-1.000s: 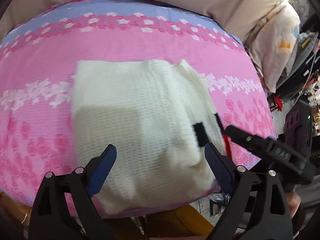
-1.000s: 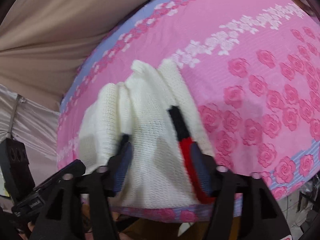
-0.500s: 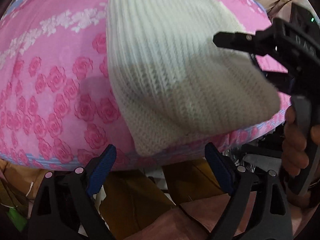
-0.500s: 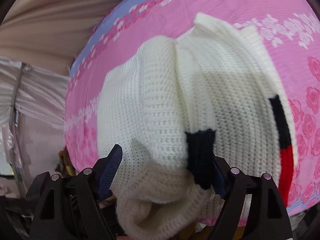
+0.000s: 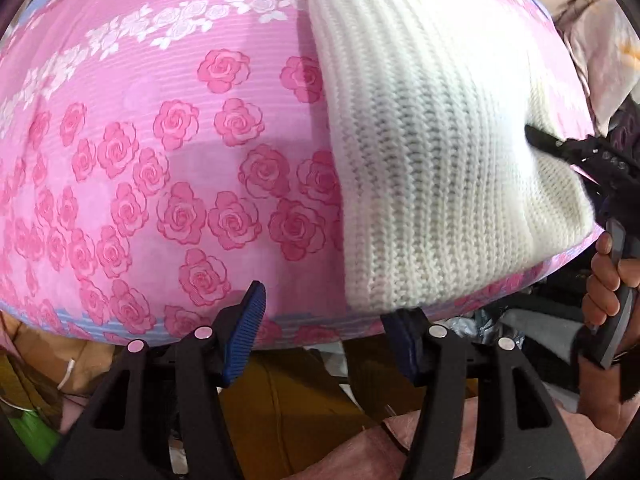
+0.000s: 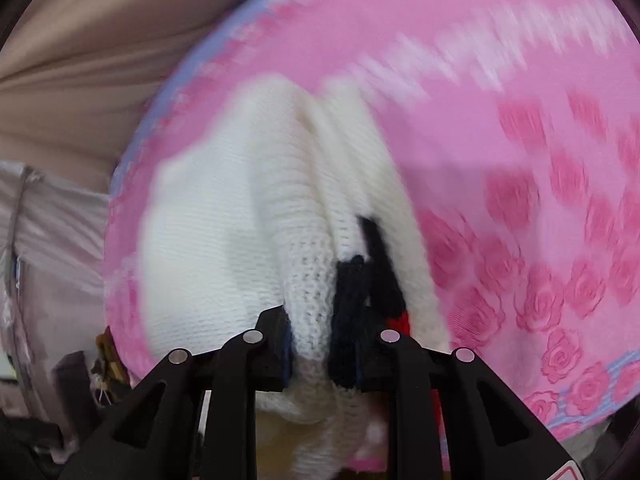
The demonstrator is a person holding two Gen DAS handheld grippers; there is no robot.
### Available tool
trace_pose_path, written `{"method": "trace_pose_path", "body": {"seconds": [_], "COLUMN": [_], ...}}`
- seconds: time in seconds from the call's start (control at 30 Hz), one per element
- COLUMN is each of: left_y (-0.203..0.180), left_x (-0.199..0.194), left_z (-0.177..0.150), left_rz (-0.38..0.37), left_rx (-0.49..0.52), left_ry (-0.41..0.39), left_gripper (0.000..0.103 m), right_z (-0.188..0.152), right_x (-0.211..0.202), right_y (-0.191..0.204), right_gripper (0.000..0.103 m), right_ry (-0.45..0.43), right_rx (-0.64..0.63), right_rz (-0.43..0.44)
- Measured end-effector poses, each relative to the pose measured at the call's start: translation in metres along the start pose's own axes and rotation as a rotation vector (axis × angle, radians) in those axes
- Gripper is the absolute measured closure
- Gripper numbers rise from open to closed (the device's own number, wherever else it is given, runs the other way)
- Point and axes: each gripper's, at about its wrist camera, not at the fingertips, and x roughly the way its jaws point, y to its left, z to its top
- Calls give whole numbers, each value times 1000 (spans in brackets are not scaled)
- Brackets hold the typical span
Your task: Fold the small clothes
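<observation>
The sweater point(image 5: 432, 152) is chunky white knit wool with raised ribs, soft and matt, with black and red knit trim point(image 6: 360, 292). The bedsheet point(image 5: 160, 160) is thin pink cloth printed with roses, finely ribbed and matt. Both grippers point(image 5: 324, 332) point(image 6: 324, 344) are matt black plastic with shiny metal pins; the left one's pads point(image 5: 244, 332) are ridged blue rubber.

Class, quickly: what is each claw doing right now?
Left claw: open, holding nothing.
Right claw: shut on the white knit sweater.
</observation>
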Motion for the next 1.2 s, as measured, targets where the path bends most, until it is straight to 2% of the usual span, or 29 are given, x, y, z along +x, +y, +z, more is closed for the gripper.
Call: {"method": "trace_pose_path", "body": {"seconds": [0.03,0.07,0.17,0.27,0.33,0.4,0.47,0.5,0.53,0.6,0.63,0.7,0.73,0.8,0.83,0.9,1.0,1.07,1.13,1.2], "left_y": [-3,-5,-16,-25,-30,-36,-46,-44,-48,-48,-51,-53,-56,-57,-55,-51,-46,-43,-41,-45], "left_x": [-5,-11,-34,-60,-75,-83,-76,-73,-64,-58,-55,-44,-33,-14,-10,-7,-8,-7,-8,-8], "left_z": [1,3,9,18,24,35,47,55,66,75,76,76,74,74,75,76,77,77,77,74], "left_rz": [2,-7,-39,-69,-98,-89,-47,-31,-12,3,24,57,72,105,106,87,89,82,82,89], "left_rx": [19,32,74,102,128,151,169,169,164,161,171,198,211,217,211,189,179,173,171,174], "left_ry": [-13,-23,-69,-133,-173,-207,-218,-206,-184,-172,-174,-168,-145,-91,-76,-66,-77,-79,-85,-94], "left_gripper": [47,47,42,32,27,21,19,19,22,23,23,23,23,21,21,21,21,21,21,20], "right_z": [-2,-3,-2,-3,-7,-15,-21,-23,-26,-28,-31,-34,-34,-34,-34,-32,-30,-24,-12,2], "right_x": [-3,-8,-18,-29,-39,-47,-42,-40,-36,-39,-54,-71,-71,-47,-38,-52,-89,-106,-105,-89], "right_y": [-4,-1,14,14,14,15,14,15,15,15,11,1,-5,-21,-28,-29,-2,23,49,69], "right_gripper": [82,82,77,69,59,49,47,52,80,82,83,83,82,78,78,73,69,69,73,74], "right_ry": [-17,-26,-24,-28,-40,-45,-45,-46,-56,-103,-151,-203,-201,-116,-94,-126,-252,-297,-270,-243], "right_rx": [20,18,-59,-37,-13,-17,-26,-37,-55,-52,-36,-19,-13,-19,-8,32,-28,-113,-190,-249], "right_rz": [42,46,-6,16,44,63,67,56,35,27,64,47,22,-52,-38,-9,-118,-124,-85,-87]}}
